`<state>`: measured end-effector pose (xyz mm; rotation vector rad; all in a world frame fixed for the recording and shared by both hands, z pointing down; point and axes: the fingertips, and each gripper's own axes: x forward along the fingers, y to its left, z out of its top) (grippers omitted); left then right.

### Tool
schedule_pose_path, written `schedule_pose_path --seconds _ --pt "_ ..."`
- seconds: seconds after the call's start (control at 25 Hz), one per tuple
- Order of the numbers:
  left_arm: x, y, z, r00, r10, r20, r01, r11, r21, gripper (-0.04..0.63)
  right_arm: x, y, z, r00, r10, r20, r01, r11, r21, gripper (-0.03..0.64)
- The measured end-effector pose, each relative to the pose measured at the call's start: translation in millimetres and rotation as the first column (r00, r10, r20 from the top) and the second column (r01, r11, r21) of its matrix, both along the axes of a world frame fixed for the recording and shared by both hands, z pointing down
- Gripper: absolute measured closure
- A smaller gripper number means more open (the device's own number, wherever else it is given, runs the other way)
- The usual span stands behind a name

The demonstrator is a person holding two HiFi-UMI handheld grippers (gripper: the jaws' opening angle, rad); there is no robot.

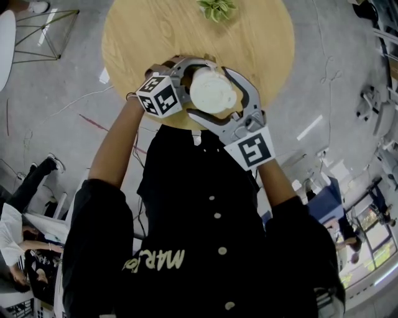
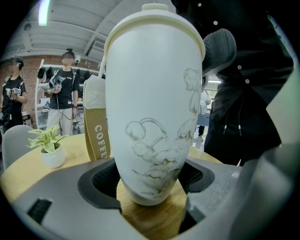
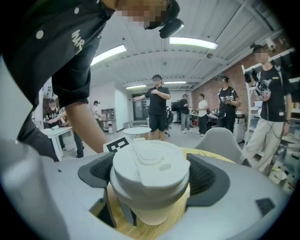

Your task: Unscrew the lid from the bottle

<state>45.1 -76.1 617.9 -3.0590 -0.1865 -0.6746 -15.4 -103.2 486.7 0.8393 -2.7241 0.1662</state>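
Observation:
A white bottle (image 2: 152, 117) with a flower drawing and a tan "COFFEE" strap (image 2: 97, 133) is held just above the round wooden table (image 1: 261, 43). My left gripper (image 2: 150, 180) is shut on the bottle's narrow lower body. My right gripper (image 3: 151, 176) is shut on its white lid (image 3: 151, 164), a dark pad against each side. From the head view I look straight down on the lid (image 1: 212, 92); the left gripper (image 1: 191, 82) comes in from the left and the right gripper (image 1: 227, 102) from the lower right.
A small potted plant (image 1: 217, 9) stands at the table's far edge, and shows again as a plant (image 2: 49, 145) left of the bottle. Several people stand around the room. A grey chair (image 3: 220, 138) and a white round table (image 3: 136, 132) lie beyond.

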Motion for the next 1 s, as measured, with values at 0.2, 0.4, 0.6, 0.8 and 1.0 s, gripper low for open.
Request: schedule_pose_path --seconds 0.2,0.4,0.6,0.8,1.0 --pt "0.5 1.5 -0.8 1.000 0.005 0.000 -0.005 1.000 -0.002 0.233 -5.7 3.6 -4.0 0.986 -0.166 -0.006 0.166 0.985 0.044 0.149" --pt "1.9 1.7 -1.0 1.000 0.004 0.003 -0.004 1.000 0.000 0.233 -6.8 21.1 -3.0 0.796 -0.606 -0.005 0.606 0.796 0.004 0.149" --pt "1.5 1.0 0.0 1.000 -0.009 0.006 0.009 1.000 -0.004 0.233 -7.5 25.4 2.9 0.726 -0.688 -0.018 0.685 0.725 -0.070 0.147" --pt "1.6 1.6 1.1 1.000 -0.008 0.012 0.008 1.000 0.003 0.233 0.1 24.2 7.5 0.797 -0.604 -0.014 0.598 0.792 -0.123 0.146" --pt "1.0 2.0 0.7 1.000 -0.010 0.011 0.010 1.000 0.002 0.233 7.4 18.2 10.5 0.954 -0.295 -0.054 0.284 0.946 -0.158 0.120"
